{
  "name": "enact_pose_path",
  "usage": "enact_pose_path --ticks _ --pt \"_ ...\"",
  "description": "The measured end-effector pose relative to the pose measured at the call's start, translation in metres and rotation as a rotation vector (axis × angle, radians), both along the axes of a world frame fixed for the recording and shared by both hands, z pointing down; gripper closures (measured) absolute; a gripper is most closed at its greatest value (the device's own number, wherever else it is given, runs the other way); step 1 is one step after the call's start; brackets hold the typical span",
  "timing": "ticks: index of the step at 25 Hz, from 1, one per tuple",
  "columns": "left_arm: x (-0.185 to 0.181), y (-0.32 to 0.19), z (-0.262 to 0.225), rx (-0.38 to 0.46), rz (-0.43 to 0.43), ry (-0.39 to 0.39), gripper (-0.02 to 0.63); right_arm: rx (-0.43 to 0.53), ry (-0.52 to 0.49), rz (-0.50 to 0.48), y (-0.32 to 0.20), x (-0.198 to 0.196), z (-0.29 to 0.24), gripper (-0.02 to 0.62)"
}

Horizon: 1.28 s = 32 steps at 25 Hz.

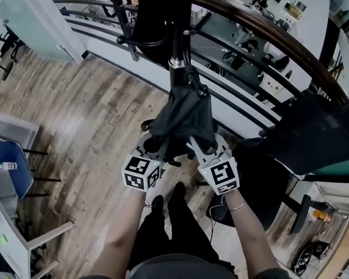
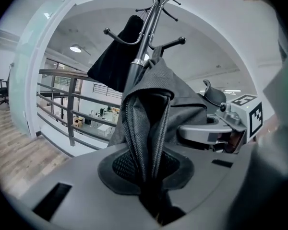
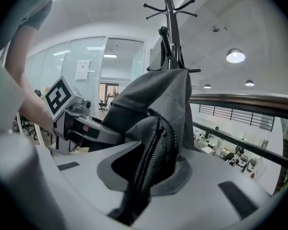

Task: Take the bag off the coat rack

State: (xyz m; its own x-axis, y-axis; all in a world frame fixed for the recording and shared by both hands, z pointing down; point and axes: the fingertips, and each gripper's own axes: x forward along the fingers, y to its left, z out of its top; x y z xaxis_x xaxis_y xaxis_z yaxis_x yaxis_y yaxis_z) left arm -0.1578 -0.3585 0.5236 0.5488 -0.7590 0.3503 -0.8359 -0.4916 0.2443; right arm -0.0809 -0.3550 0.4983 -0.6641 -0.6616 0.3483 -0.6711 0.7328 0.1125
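A dark grey fabric bag (image 1: 183,118) hangs low on the black coat rack pole (image 1: 175,45). My left gripper (image 1: 157,147) grips its lower left side and my right gripper (image 1: 202,147) its lower right side, both just below the bag. In the left gripper view a zippered fold of the bag (image 2: 151,128) is pinched between the jaws of the left gripper (image 2: 149,176). The right gripper view shows another zippered fold of the bag (image 3: 158,123) pinched in the right gripper (image 3: 144,176). The bag's strap still sits on a hook of the rack (image 2: 149,42).
A black cloth item (image 2: 117,56) hangs from a higher hook. A curved wooden railing (image 1: 267,34) runs right behind the rack, with a drop to a lower floor beyond. A dark chair (image 1: 314,132) stands at the right, a blue chair (image 1: 9,167) at the left.
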Motion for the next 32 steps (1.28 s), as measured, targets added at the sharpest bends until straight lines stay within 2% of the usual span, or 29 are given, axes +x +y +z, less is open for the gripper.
enact_pose_path --ticks 9,32 --pt "-0.002 0.025 -0.016 -0.007 0.016 -0.004 0.561 0.025 0.045 0.024 0.025 -0.004 -0.012 0.554" --pt "-0.004 0.080 -0.069 0.069 0.079 0.013 0.569 0.128 0.083 0.102 0.086 -0.009 -0.066 0.558"
